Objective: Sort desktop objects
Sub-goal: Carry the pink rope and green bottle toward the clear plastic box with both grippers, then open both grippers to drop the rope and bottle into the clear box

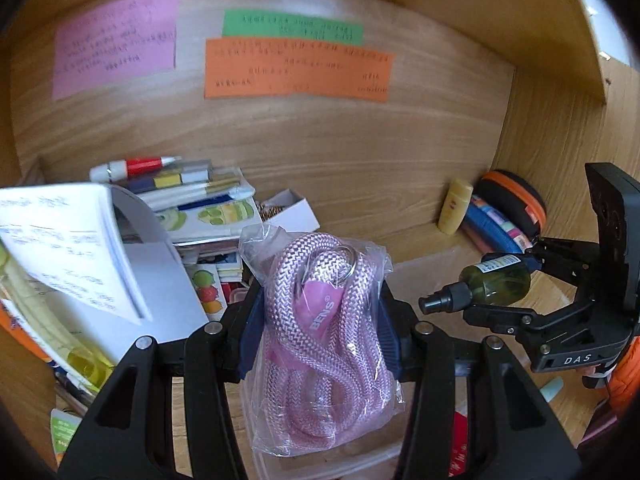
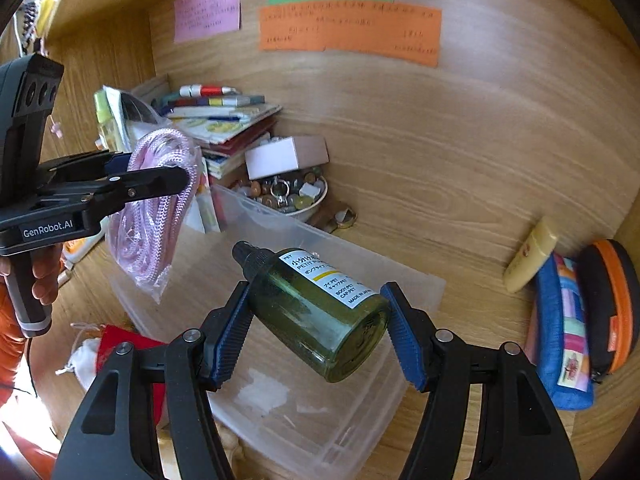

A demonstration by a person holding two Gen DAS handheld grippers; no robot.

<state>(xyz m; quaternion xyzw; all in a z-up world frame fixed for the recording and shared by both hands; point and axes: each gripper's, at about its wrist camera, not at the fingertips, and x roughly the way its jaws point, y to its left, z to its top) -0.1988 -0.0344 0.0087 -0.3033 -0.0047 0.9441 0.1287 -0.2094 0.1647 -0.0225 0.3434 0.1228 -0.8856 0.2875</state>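
Note:
My left gripper [image 1: 320, 320] is shut on a clear bag with a coiled pink rope [image 1: 324, 332]; it also shows in the right wrist view [image 2: 156, 204], held above the left end of a clear plastic bin [image 2: 416, 280]. My right gripper [image 2: 318, 320] is shut on a green spray bottle [image 2: 316, 312] with a black pump top and white label, held tilted over the bin. The same bottle [image 1: 496, 284] and the right gripper [image 1: 532, 280] show at the right of the left wrist view.
A pile of books and pens [image 1: 192, 200] and a white box [image 1: 292, 212] sit at the back left. A bowl of small trinkets [image 2: 292, 196] stands behind the bin. A yellow tube [image 2: 528, 256], a blue pouch [image 2: 564, 328] and an orange-trimmed case [image 2: 612, 304] lie at the right.

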